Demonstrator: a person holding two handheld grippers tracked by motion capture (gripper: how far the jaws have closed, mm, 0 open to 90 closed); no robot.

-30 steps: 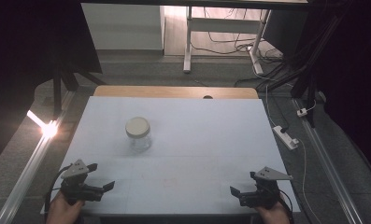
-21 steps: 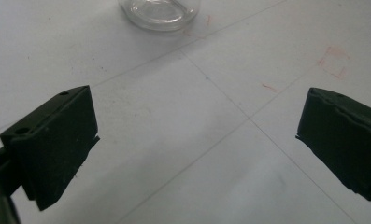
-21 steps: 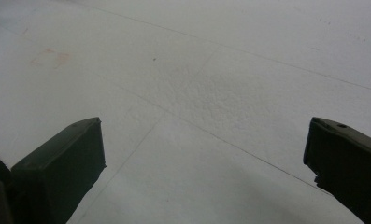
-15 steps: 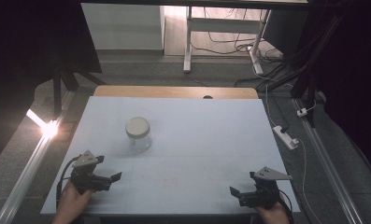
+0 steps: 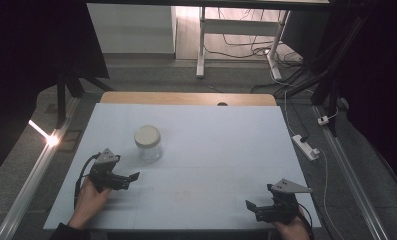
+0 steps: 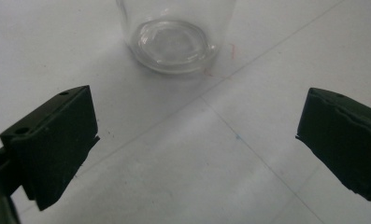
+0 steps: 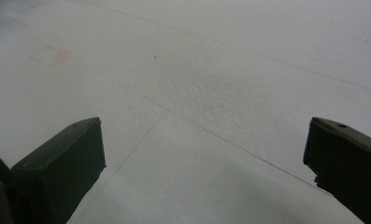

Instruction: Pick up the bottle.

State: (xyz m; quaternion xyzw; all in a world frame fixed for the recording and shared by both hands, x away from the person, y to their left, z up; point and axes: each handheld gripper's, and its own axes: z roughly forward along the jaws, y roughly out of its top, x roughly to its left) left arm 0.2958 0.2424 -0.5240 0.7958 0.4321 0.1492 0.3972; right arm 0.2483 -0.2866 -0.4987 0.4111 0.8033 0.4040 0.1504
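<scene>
A lidded glass jar [image 5: 148, 143] stands upright and looks empty, near the wide-open left hand-held gripper [image 5: 128, 178]

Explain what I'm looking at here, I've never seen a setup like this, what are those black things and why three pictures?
A person sits at a table and holds a hand-held grasping tool in each hand. The high view looks down from above: the left tool is near a glass jar with a pale lid, and the right tool sits by the near edge. The other two pictures come from cameras riding on the tools, looking out between their black jaws. The left one faces the jar; the right one faces bare table. Both tools are open and hold nothing.
</scene>
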